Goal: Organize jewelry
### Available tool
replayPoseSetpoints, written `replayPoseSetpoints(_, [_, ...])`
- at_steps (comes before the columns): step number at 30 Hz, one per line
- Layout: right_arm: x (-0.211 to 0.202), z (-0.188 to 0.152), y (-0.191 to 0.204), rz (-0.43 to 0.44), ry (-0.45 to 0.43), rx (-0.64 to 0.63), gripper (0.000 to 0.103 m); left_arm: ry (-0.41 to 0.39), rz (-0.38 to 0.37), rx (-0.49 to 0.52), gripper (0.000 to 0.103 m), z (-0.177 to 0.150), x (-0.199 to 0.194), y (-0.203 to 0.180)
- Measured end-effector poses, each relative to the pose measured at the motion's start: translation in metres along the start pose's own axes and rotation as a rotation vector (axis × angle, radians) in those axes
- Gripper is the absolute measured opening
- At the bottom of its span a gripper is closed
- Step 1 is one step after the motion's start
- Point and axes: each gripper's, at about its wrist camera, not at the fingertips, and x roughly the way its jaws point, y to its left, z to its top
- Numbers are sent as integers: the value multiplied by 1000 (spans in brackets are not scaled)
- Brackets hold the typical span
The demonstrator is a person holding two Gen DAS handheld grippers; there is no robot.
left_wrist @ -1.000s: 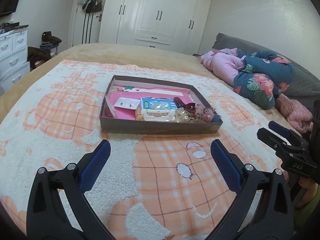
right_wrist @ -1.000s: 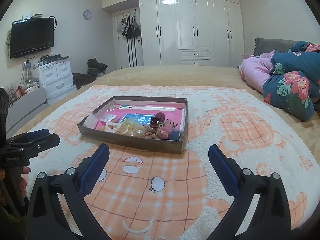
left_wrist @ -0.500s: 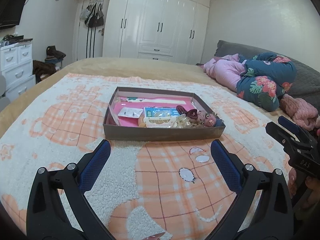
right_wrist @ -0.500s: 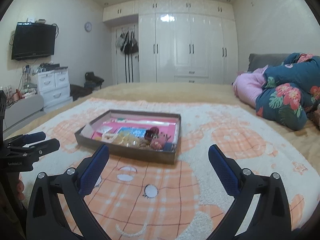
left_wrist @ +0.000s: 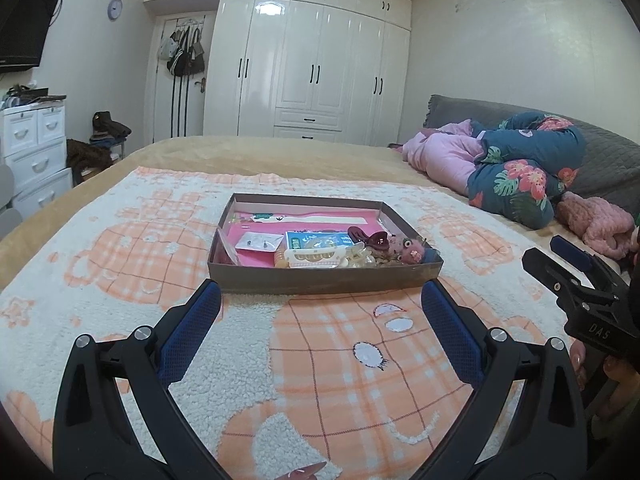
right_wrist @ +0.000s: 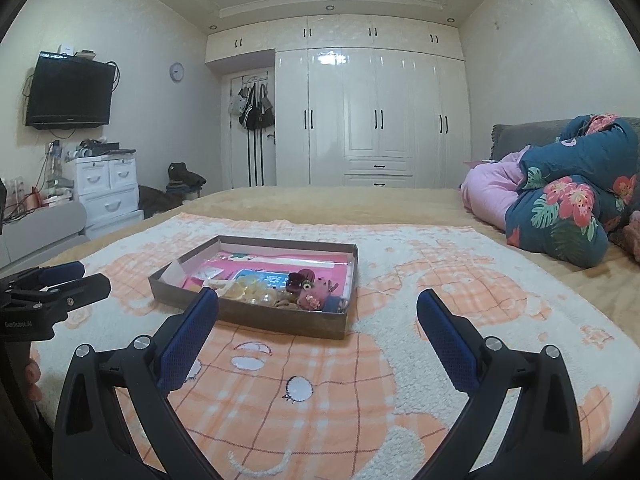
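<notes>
The left gripper (left_wrist: 320, 300) hangs low over the blanket (left_wrist: 120, 264), its fingers spread wide and holding nothing, aimed straight at the near wall of the tray (left_wrist: 320, 280). The right gripper (right_wrist: 318, 308) sits at a similar height, its fingers also wide apart and empty, aimed past the tray's near right corner. Each tool shows in the other's view: the right one at the right edge of the left view, the left one at the left edge of the right view, both beside the tray and apart from it. The tray is a shallow brown box with a pink lining, resting flat on the blanket in the middle of the bed (right_wrist: 340, 200). In the left view its long axis runs left to right, a long side toward the camera; in the right view it is turned, with a corner nearest. Inside, a blue card (left_wrist: 320, 240), a white earring card (left_wrist: 258, 243), a dark red clip (left_wrist: 370, 237) and a pink doll clip (left_wrist: 412, 249) crowd the near right part, touching or overlapping; a long white strip (left_wrist: 312, 220) lies along the far wall. Smaller pieces are too tangled to tell apart.
</notes>
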Motion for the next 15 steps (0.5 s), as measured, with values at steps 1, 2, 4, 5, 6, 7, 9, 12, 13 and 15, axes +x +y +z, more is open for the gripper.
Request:
replayPoseSetpoints(1, [0,0,0,-1,0,0,97,-2,0,1,92,0,0,0])
replayPoseSetpoints(2, [0,0,0,-1,2,-1,97,-2,0,2,92,0,0,0])
replayPoseSetpoints(4, [0,0,1,-1,4,1,97,-5,5,4,92,0,-1,0])
replayPoseSetpoints(5, [1,0,1,-1,5,1,97,-6,6,4,92,0,-1,1])
replayPoseSetpoints(6, [1,0,1,-2,6,0,97,-5,5,3,92,0,0,1])
replayPoseSetpoints(7, [1,0,1,-3,7,-1,97,-3,7,4,92,0,0,0])
replayPoseSetpoints(9, [2,-1,1,-2,11,-1,97,-1,8,3,92,0,-1,0])
replayPoseSetpoints(12, [2,-2,2,-2,14,-2,97,-3,10,3,92,0,-1,0])
replayPoseSetpoints(13, [2,-2,2,-1,14,-2,97,-5,11,3,92,1,-2,0])
replayPoseSetpoints(15, [2,-3,2,0,15,-2,97,-5,11,7,92,1,-2,0])
